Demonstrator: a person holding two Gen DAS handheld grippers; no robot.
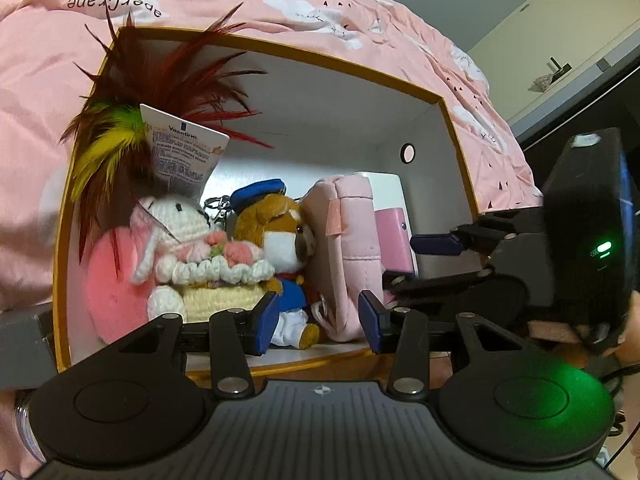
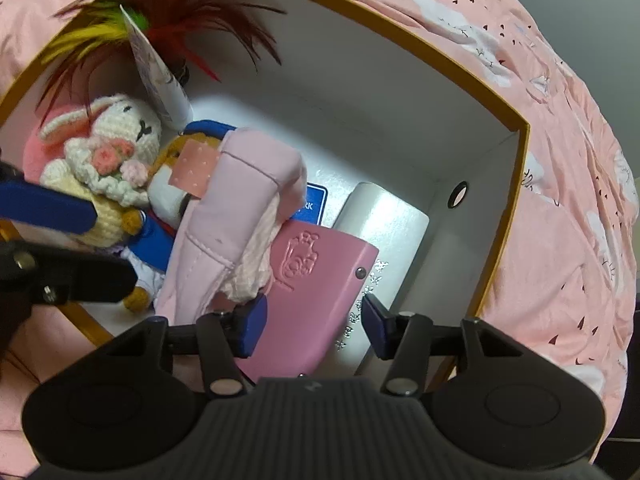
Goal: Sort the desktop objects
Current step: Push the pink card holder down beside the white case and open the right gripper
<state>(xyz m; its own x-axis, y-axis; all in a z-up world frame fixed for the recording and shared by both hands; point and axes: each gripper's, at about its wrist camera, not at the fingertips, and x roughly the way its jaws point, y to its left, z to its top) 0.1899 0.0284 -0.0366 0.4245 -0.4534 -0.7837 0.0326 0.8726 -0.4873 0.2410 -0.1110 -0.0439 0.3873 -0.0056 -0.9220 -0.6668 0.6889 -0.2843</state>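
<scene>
While both tongs hang over the box (image 1: 460, 128) | toys, pouch (image 2: 224, 208), pink case (image 2: 320, 276) packed inside | left gripper (image 1: 318, 322), right gripper (image 2: 310, 326) part-open, empty | sorting looks nearly finished

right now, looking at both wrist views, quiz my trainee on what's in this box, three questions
1. True or false: the brown bear wears a blue cap.
2. Which item sits between the bear and the pink case? A) pink fabric pouch B) glass jar C) notebook
3. Fill in: the feathers stick up at the box's ____ end, behind the crochet bunny.

Key: 1 true. 2 A. 3 left, as both views show it.

Neither the left tool nor the right tool grips anything; both stand open.
</scene>
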